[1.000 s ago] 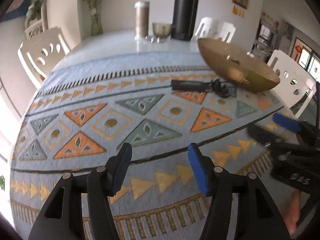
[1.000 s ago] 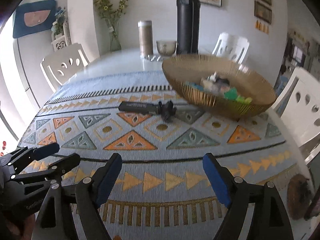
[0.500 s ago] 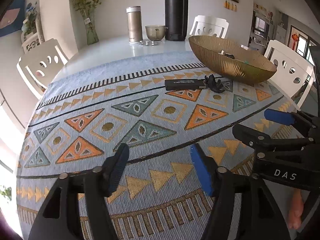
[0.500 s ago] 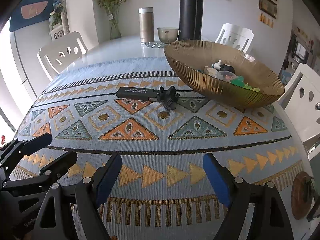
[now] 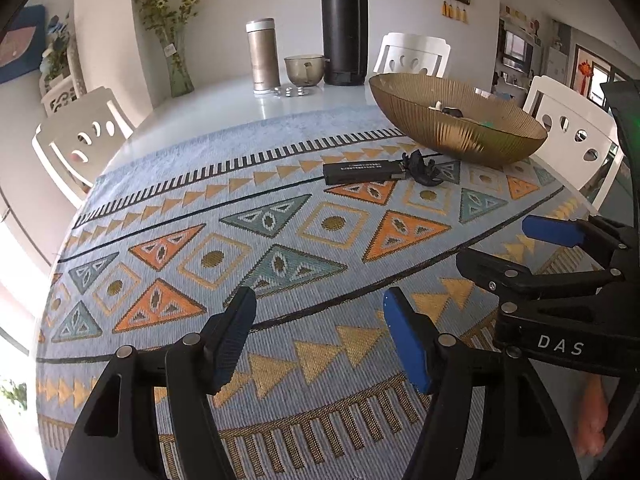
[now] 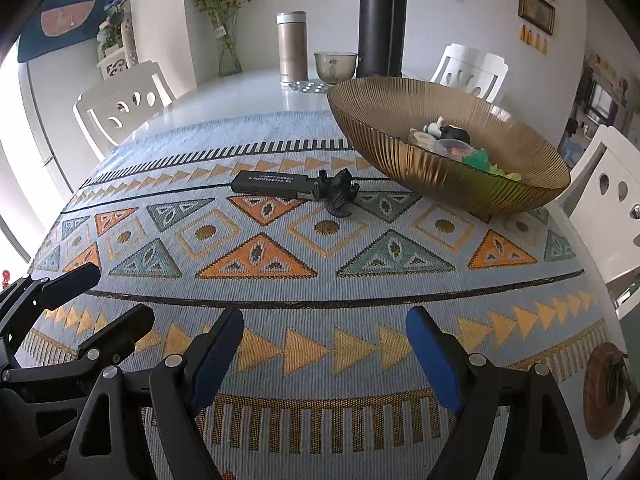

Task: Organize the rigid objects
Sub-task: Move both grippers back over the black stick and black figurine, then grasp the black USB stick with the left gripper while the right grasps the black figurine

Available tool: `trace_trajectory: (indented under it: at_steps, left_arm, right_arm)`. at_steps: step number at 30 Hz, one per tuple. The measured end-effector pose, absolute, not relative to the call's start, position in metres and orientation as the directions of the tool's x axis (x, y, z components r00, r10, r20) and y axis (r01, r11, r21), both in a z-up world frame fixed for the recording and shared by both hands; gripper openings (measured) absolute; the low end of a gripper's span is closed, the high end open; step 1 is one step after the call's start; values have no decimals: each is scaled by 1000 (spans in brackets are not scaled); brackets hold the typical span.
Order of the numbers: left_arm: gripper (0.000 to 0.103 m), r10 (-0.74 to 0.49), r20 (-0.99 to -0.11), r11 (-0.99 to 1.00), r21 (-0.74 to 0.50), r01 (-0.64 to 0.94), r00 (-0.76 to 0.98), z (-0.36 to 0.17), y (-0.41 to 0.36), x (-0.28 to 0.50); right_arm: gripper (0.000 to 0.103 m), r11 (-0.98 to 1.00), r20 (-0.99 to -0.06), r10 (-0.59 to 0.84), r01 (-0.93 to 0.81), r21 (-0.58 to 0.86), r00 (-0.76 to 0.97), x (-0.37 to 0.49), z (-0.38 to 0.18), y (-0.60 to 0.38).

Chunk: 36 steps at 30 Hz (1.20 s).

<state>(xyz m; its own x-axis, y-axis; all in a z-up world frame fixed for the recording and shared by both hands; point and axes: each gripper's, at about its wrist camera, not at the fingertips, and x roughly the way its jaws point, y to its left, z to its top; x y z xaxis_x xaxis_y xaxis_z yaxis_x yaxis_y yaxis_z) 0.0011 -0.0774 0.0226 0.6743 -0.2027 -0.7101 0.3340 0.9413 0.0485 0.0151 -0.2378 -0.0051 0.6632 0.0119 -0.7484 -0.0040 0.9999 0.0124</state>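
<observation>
Left gripper (image 5: 316, 332): nearest you, low over the patterned cloth (image 5: 280, 240); its jaws have just been opening and now stand apart with nothing between them.
Right gripper (image 6: 324, 352): your other tool, just beside the left one; jaws spread wider, also bare (blue pads face only cloth).
Black stick (image 6: 270, 182): mid-table, lying flat, its end touching the dark figurine (image 6: 338, 196).
Gold bowl (image 6: 400, 152): just beyond the figurine, to the right; small toys lie inside.
Far end: steel flask (image 6: 292, 46), glass cup (image 6: 335, 65), tall black thermos (image 6: 382, 20), upright on bare tabletop.
</observation>
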Motion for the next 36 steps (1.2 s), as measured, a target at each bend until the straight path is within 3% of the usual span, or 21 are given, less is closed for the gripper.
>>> trace_trajectory:
  at_steps: [13, 18, 25, 30, 32, 34, 36]
  left_arm:
    - [64, -207, -715, 937, 52, 346, 668, 21, -79, 1]
    - [64, -273, -755, 906, 7, 424, 596, 24, -80, 16]
    - [64, -300, -777, 802, 107, 587, 553, 38, -104, 85]
    - [64, -403, -815, 688, 29, 725, 416, 26, -129, 136]
    - [64, -403, -824, 636, 61, 769, 398, 19, -143, 144]
    - [63, -405, -826, 587, 96, 804, 393, 14, -155, 146]
    - [63, -419, -828, 541, 103, 835, 373, 11, -162, 150]
  right_arm:
    - [82, 999, -750, 26, 10, 43, 660, 17, -5, -245]
    - [82, 978, -732, 81, 89, 190, 677, 14, -1, -277]
    - [82, 898, -728, 141, 224, 380, 671, 20, -6, -322]
    - [82, 925, -776, 178, 166, 342, 605, 52, -1, -303]
    - [77, 950, -786, 157, 125, 285, 598, 69, 4, -290]
    - [63, 967, -792, 128, 101, 232, 597, 83, 4, -282]
    - [60, 974, -799, 105, 102, 204, 592, 93, -3, -282]
